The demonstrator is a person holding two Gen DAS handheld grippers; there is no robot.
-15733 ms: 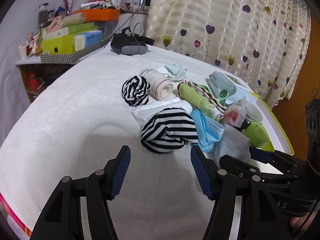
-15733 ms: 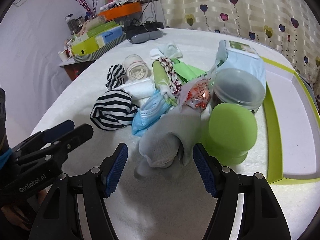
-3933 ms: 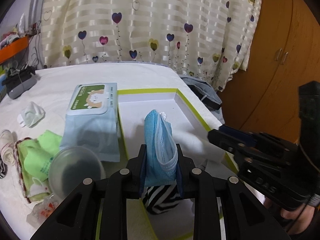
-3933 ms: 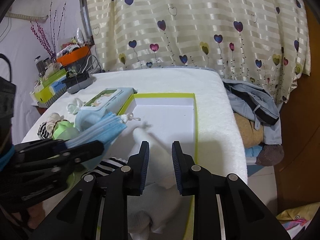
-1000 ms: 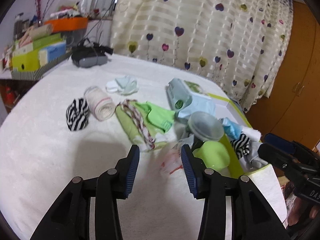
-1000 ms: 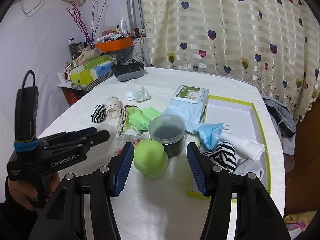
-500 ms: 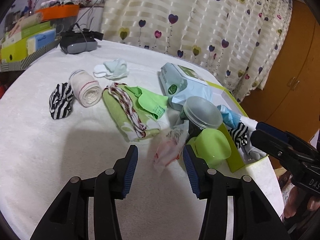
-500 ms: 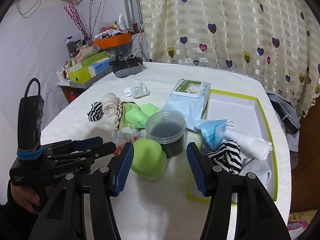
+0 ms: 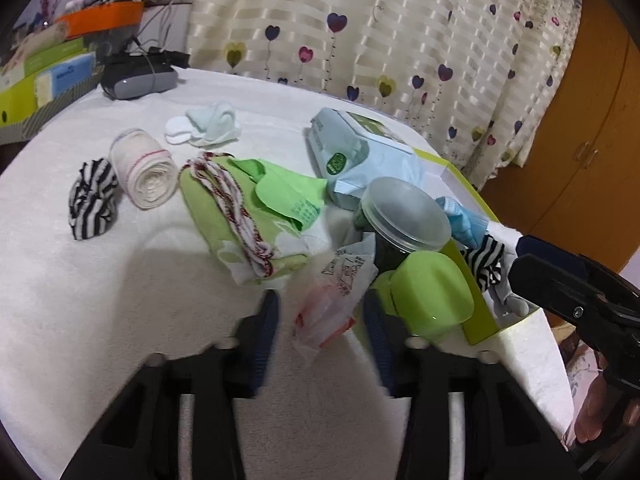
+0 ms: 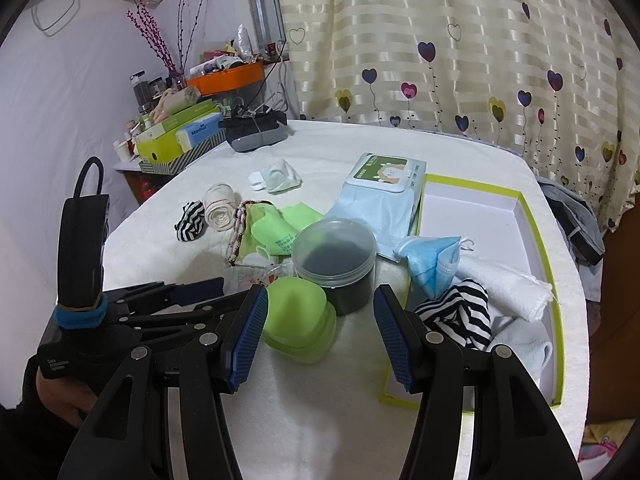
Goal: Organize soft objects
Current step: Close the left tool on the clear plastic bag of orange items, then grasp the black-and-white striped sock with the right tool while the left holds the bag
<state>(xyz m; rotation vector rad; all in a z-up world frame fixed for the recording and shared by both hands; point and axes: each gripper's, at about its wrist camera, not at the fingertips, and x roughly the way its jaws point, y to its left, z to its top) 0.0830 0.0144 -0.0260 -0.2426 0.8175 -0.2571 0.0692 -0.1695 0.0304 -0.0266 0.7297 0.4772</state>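
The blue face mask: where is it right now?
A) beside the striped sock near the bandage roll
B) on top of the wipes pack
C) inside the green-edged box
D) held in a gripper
C: the blue face mask lies in the box, on the white towel there.

We see a white-covered bed point(image 10: 460, 148). On it lie a green-rimmed box point(image 10: 536, 216) by its right edge and a wipes pack point(image 10: 384, 188). A striped sock point(image 10: 191, 220) lies toward the left edge
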